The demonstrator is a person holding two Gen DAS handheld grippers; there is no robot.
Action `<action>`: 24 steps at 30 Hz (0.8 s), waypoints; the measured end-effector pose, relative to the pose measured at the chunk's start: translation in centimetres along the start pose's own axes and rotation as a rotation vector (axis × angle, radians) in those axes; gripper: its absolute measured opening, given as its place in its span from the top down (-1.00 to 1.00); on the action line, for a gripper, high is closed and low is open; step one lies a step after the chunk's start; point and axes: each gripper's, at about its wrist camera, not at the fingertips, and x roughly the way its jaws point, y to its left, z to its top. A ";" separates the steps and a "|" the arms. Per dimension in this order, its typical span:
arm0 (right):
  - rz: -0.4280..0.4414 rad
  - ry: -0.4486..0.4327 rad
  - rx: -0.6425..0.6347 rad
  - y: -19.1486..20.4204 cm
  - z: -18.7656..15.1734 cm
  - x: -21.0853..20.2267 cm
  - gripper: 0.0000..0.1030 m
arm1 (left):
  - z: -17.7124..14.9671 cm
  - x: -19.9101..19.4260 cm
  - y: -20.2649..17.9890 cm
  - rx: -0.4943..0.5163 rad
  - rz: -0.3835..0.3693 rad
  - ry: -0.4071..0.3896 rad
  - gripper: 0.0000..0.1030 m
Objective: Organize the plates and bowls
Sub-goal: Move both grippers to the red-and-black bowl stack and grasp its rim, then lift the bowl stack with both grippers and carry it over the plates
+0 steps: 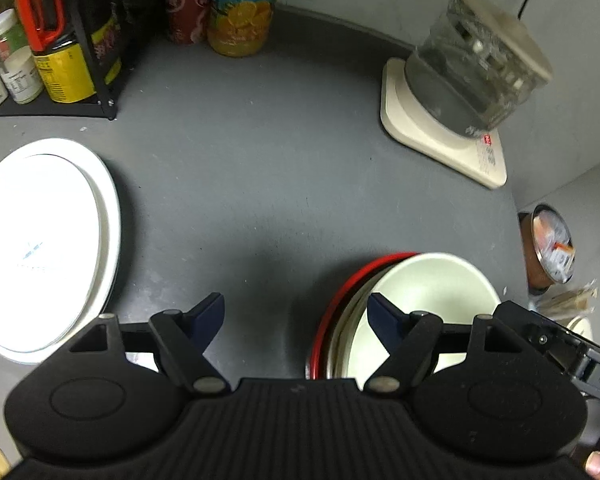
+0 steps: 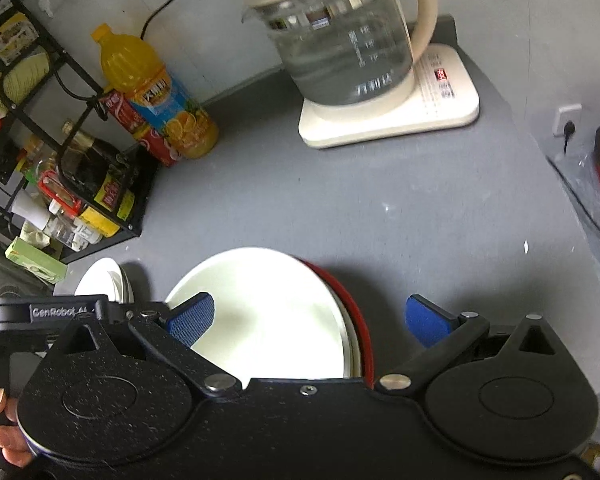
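Grey countertop (image 1: 260, 184), kettle (image 1: 476, 68) at back, bottle rack (image 2: 60, 168) left, both grippers' jaws apart over stacked bowls (image 2: 268, 312).

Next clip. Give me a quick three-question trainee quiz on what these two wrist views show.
1. True or false: the right gripper is shut on the white bowl.
2. What colour is the dish under that bowl?
3. The glass kettle stands on: A) a wire rack B) a cream base C) the white plates.

Key: 1 false, its jaws are open, as are the left gripper's; 2 red; 3 B.
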 end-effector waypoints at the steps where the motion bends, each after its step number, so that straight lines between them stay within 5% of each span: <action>1: 0.001 0.006 0.006 0.0 -0.1 0.1 -0.98 | -0.1 0.3 0.0 0.000 -0.004 0.004 -0.49; 6: 0.014 0.032 0.023 -0.2 -0.6 1.0 -0.83 | -0.4 1.8 0.2 -0.011 -0.011 0.033 -0.42; 9: 0.002 0.048 0.042 -0.7 -1.0 1.8 -0.56 | -0.7 2.6 0.0 0.003 0.000 0.044 -0.36; 19: -0.045 0.126 0.087 -2.1 -2.0 4.2 0.19 | -1.3 5.3 0.0 -0.022 -0.082 0.112 0.28; 24: -0.011 0.135 0.127 -3.4 -2.4 4.4 0.31 | -1.1 6.1 -0.3 -0.036 -0.106 0.137 0.42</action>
